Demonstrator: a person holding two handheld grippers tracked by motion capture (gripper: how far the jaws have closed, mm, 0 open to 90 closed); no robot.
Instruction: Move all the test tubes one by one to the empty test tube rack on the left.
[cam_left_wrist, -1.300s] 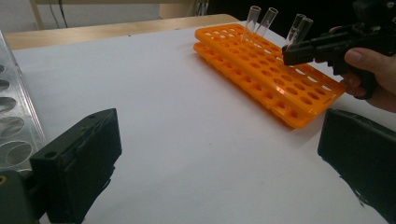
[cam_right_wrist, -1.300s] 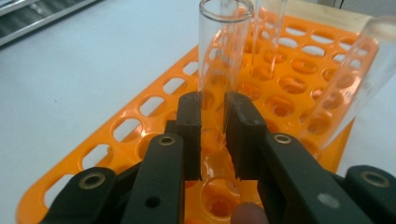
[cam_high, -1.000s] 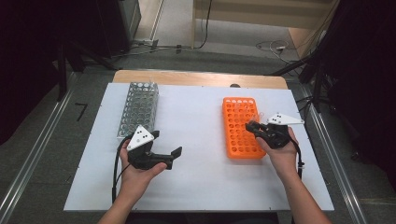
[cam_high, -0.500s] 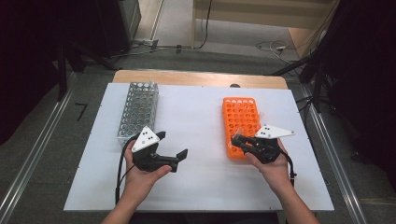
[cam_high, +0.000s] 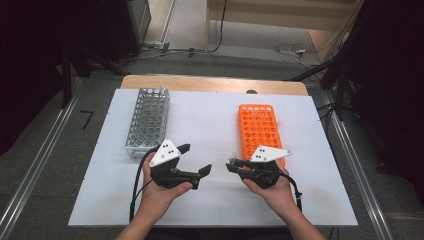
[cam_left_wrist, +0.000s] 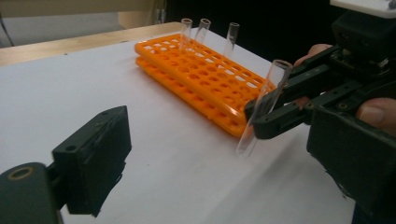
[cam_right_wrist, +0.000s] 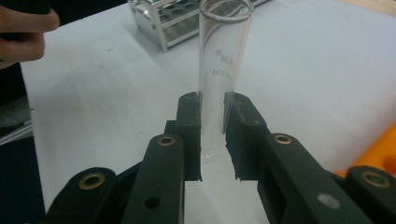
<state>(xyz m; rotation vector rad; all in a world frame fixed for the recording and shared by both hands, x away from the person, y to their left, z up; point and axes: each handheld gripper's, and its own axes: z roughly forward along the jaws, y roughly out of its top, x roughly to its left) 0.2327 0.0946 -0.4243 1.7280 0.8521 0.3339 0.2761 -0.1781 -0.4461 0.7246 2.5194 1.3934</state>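
The right gripper (cam_high: 233, 165) was clamped on a clear test tube (cam_right_wrist: 219, 74), held just in front of the orange rack (cam_high: 261, 129). The left gripper (cam_high: 194, 160), its jaws wide and just closing slightly on nothing, faced it nearby; the metal rack (cam_high: 148, 119) stood well left of the orange rack.

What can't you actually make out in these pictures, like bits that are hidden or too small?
- Test tube: the right gripper view shows faint print too small to read, and its lower end sits between the right gripper pads.
- Left gripper: the left gripper view cuts one jaw off.
- Metal rack: holes too small in the high view to tell whether any hold tubes.
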